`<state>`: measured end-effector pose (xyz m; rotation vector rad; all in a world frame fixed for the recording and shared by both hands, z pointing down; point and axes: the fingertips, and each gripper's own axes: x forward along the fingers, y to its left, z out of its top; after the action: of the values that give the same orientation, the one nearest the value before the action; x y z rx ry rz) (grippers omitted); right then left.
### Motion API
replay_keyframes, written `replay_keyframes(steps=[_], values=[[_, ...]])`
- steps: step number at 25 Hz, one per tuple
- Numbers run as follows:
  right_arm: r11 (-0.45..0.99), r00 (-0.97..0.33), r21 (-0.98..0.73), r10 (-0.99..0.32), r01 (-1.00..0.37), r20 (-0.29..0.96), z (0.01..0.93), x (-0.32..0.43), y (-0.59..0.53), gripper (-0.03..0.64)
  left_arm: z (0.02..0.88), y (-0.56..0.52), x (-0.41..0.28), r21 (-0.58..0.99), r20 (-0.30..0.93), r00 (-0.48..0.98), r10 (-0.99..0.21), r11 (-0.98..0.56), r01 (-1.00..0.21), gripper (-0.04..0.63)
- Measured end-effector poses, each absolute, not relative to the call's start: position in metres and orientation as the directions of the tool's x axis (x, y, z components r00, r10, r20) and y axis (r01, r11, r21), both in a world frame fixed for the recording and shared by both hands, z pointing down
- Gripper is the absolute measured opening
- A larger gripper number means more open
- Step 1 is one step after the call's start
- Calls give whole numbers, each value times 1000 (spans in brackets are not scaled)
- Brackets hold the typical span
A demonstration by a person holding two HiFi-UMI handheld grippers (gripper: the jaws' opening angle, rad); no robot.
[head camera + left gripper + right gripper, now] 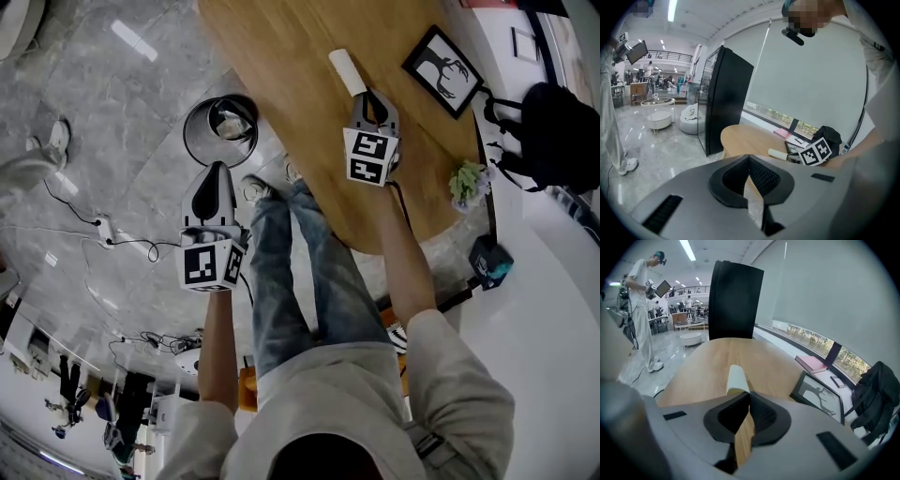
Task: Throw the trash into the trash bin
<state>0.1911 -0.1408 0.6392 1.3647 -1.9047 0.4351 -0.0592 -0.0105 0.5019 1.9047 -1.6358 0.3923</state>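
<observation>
Left tool [749, 158] closed and empty near the trash bin [192, 141], right tool [750, 393] pinching the white roll [736, 376]

The roll [347, 72] lies on the table [281, 75] just ahead of the right gripper [369, 97], the picture frame [442, 70] to its right; the trash bin [200, 141] stands ahead of the left gripper [217, 170].

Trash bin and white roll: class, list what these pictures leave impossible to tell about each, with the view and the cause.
Trash bin, head view: its contents are too small and shadowed to name; neither gripper view shows it.
White roll, right gripper view: its near end vanishes behind the tips of the shut right gripper, so a pinch cannot be confirmed. In the head view the gripper covers that spot.
</observation>
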Motion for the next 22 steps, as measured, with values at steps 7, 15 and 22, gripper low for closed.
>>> replay_keyframes(steps=[7,15,22], values=[[378,-234,54,-672,-924,703,613,187,-131,34,497,-7,-57,244,561,194,-805,-63,-968,18],[420,-342,-43,-670,-906,658,579,174,-108,32,492,4,-56,244,550,178,-816,-47,-969,18],[485,-434,-99,-649,-869,625,540,155,-66,32,488,18,-63,246,541,147,-828,-11,-969,17]])
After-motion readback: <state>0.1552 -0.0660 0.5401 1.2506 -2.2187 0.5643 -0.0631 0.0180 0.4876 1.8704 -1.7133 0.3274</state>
